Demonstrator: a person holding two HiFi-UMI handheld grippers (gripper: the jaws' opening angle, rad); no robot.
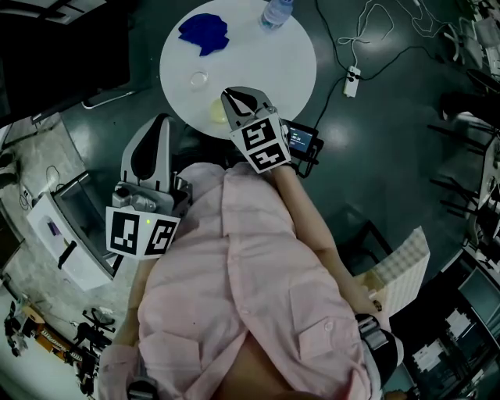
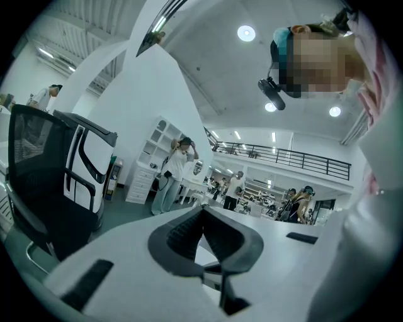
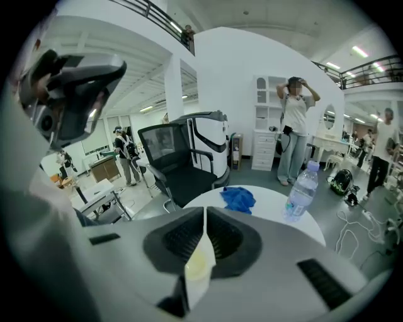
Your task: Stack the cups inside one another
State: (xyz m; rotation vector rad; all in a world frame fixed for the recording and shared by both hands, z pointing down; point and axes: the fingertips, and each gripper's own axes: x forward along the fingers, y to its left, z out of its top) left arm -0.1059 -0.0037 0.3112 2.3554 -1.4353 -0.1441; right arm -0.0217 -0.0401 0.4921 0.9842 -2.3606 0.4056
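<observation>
My right gripper [image 1: 227, 97] hangs over the near edge of the round white table [image 1: 273, 70]. It is shut on a thin, pale yellowish clear cup [image 1: 218, 112], held off the tabletop. In the right gripper view that cup [image 3: 200, 259] is pinched flat between the jaws of the right gripper [image 3: 205, 217]. A second clear cup [image 1: 198, 78] stands alone on the table, a little beyond and left of the held one. My left gripper [image 1: 162, 119] is off the table to the left. The left gripper view shows the left gripper [image 2: 203, 209] with its jaws together and nothing between them.
A blue cloth [image 1: 205, 33] and a water bottle [image 1: 275, 12] sit at the table's far side. A power strip with cables [image 1: 352, 80] lies on the floor to the right. A small screen device [image 1: 301, 141] is near my right wrist. A black office chair [image 2: 50, 176] and people stand around.
</observation>
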